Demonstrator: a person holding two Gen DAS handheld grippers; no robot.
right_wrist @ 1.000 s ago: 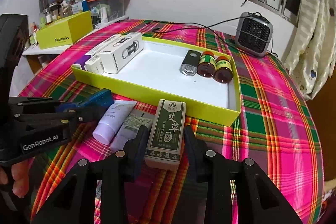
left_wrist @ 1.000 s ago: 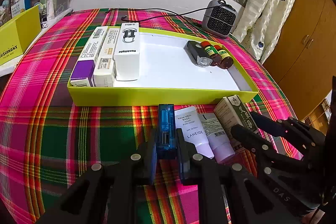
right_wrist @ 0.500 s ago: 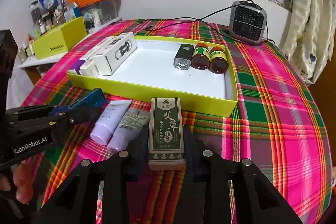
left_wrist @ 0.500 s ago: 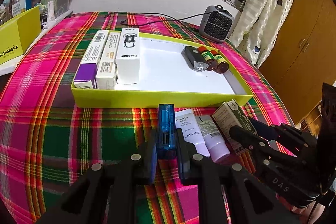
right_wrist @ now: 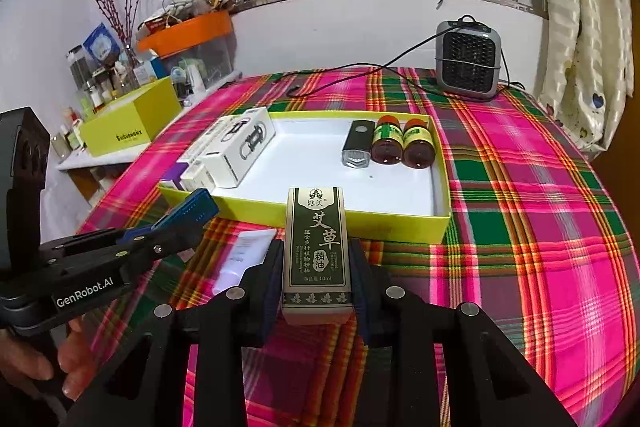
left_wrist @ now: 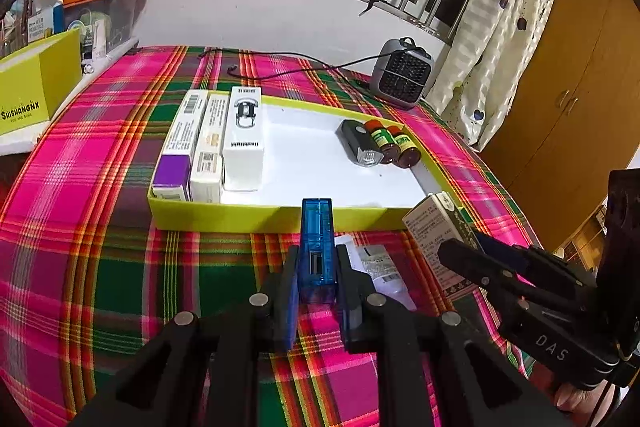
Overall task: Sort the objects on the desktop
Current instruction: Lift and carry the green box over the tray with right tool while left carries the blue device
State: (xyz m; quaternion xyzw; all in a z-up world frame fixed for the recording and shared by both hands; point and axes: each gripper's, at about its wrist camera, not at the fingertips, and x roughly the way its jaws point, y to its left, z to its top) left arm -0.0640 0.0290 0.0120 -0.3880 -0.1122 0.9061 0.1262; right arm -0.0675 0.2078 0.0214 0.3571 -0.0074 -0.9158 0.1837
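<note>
Transfer into the tray [left_wrist: 256, 219] was judged the step in hand; a blue gadget [left_wrist: 317, 259] was clamped in the left gripper [left_wrist: 316, 291] and a green box [right_wrist: 318, 251] in the right gripper [right_wrist: 318, 287], both raised just short of the tray's near wall; clearing that wall and lowering beside like items was judged next.

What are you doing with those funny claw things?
A person is tidying a table with a claw in each hand. The left gripper is clamped on a see-through blue plastic gadget, and the right gripper is clamped on a dark green carton with Chinese writing. Both are held up in front of the shallow yellow-green tray, which already holds three long boxes, a black gadget and two brown bottles. Two white tubes lie on the plaid tablecloth.
</note>
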